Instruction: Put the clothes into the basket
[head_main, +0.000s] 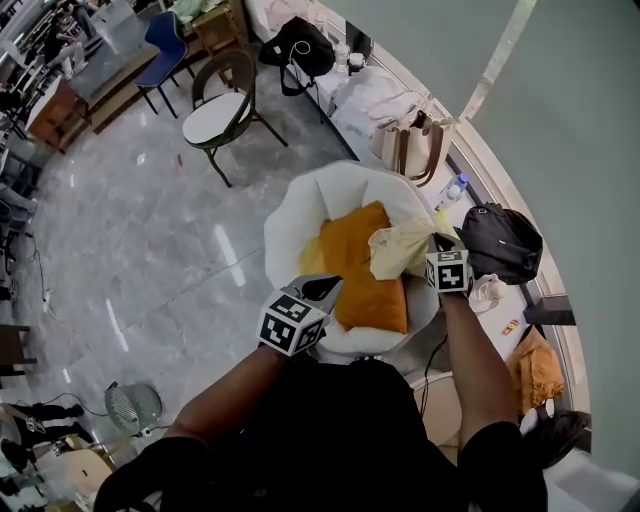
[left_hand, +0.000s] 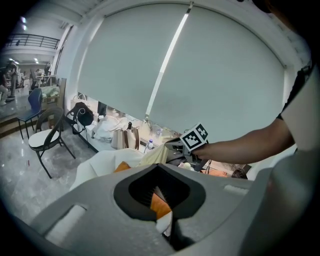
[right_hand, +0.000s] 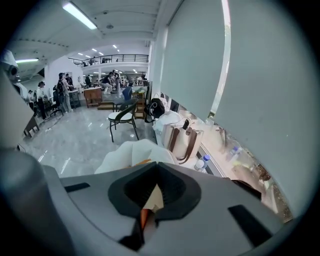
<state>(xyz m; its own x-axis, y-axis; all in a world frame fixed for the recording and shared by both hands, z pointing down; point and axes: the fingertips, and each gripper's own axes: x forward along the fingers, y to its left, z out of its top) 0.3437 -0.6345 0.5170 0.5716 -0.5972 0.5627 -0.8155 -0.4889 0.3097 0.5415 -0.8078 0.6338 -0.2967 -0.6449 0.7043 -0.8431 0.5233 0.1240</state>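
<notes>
A white fabric basket stands on the floor below me. It also shows in the left gripper view and the right gripper view. An orange cloth lies across its opening. My left gripper is at that cloth's left edge, and orange fabric sits pinched between its jaws. My right gripper is shut on a pale yellow cloth, which hangs over the basket's right side. The left gripper view shows that gripper with the yellow cloth trailing from it.
A chair stands on the marble floor beyond the basket. Along the window ledge are a tote bag, a water bottle, a black backpack and a black bag. A small fan is at lower left.
</notes>
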